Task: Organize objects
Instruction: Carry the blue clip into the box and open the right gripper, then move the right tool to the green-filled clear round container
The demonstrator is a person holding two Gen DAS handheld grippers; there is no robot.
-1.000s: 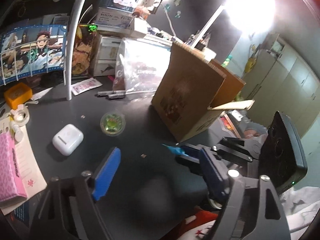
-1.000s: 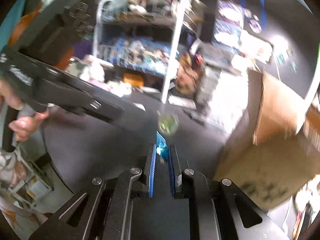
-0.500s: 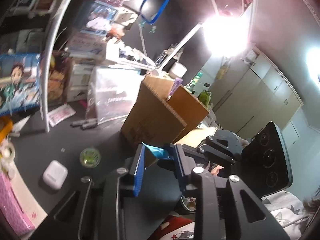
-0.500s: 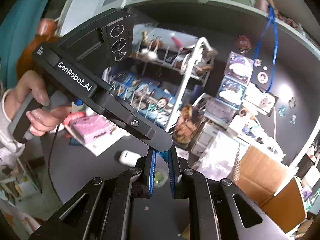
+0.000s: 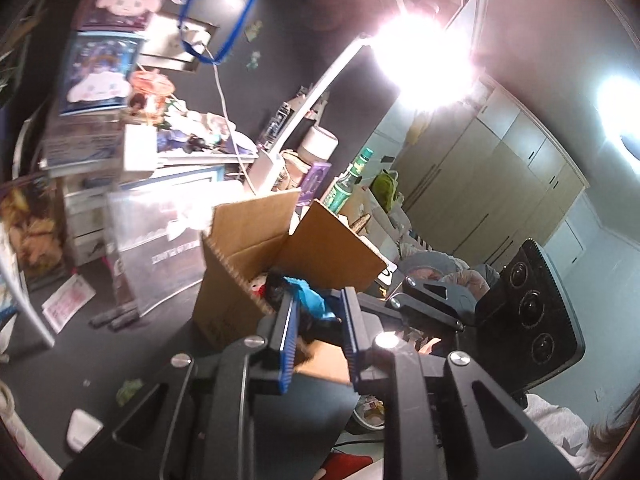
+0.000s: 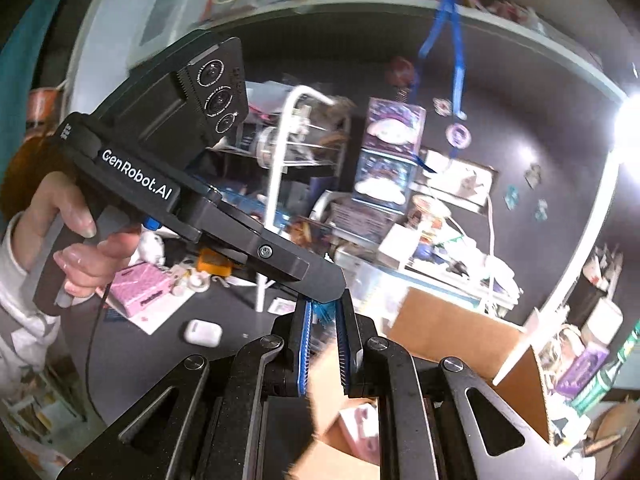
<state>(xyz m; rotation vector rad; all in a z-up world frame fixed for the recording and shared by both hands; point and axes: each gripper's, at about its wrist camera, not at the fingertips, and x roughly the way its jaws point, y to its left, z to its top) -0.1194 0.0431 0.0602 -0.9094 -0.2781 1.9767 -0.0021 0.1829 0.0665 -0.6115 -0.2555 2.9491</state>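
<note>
From left to right in the left wrist view, our left gripper (image 5: 316, 312) pinches one end of a blue wrapper (image 5: 308, 294), our right gripper (image 6: 323, 316) pinches the other, and the open cardboard box (image 5: 280, 248) lies just behind, centre frame.

Each view looks forward along its own gripper's fingers, tilted somewhat down over the black desk (image 5: 132, 356). The left wrist view faces right, close above the open cardboard box (image 5: 256, 264); the right wrist view faces left toward the wire rack (image 6: 280, 184). Both share the box (and the wall's blue lanyard (image 6: 452, 40)).
</note>
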